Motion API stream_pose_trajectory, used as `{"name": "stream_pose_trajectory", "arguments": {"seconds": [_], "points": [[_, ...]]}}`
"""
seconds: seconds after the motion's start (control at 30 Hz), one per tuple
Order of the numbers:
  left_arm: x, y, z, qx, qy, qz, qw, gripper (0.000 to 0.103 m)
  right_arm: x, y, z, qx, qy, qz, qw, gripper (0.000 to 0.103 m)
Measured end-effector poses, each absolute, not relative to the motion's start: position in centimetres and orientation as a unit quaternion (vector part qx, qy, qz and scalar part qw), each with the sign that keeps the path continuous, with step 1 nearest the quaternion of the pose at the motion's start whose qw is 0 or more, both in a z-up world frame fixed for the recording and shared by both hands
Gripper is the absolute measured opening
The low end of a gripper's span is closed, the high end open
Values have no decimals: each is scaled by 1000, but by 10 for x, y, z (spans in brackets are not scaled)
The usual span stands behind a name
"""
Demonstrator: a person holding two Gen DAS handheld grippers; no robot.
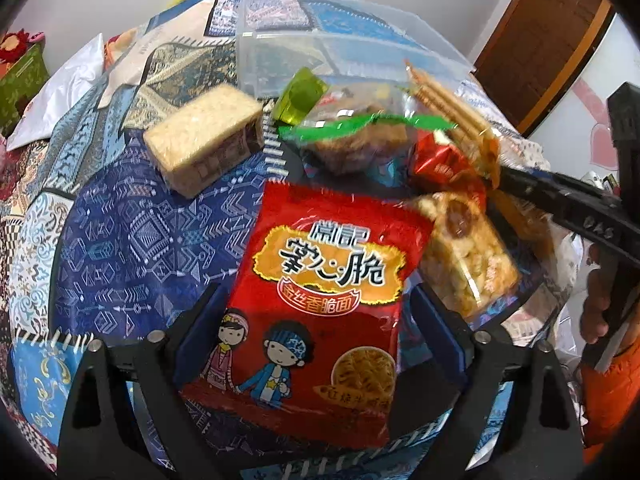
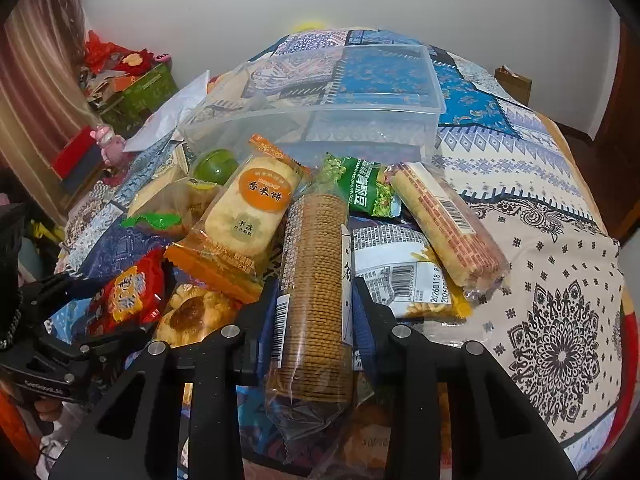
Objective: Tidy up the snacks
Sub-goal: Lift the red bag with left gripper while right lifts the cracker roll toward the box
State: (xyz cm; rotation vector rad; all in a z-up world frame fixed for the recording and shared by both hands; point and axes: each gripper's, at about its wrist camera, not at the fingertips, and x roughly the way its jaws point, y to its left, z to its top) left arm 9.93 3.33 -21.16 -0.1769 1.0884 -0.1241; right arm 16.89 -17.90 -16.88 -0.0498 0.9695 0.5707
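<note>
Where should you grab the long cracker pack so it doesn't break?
Grip the long cracker pack across its narrow middle, coming from the near end along its length. It is a long stack pointing away, so the right gripper fits a finger on each long side, as it sits now.

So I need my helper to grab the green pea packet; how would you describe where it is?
Start at the clear plastic box on the patchwork cloth. Just in front of its near wall, the green pea packet lies between the tall cracker sleeve in the right gripper and a long biscuit roll. It is the only green foil bag, printed with peas.
</note>
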Motion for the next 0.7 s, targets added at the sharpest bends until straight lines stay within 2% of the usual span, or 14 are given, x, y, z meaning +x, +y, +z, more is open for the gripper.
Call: {"name": "stream_pose_trajectory", "arguments": {"seconds": [0.13,0.7], "points": [[95,39,-212,-93,507,-40,856,71,167,-182,-165,-21,454,267,850,32],[92,54,-126,-92,394,-4,914,70,172,-201,-120,-1,400,252,881,31]]}}
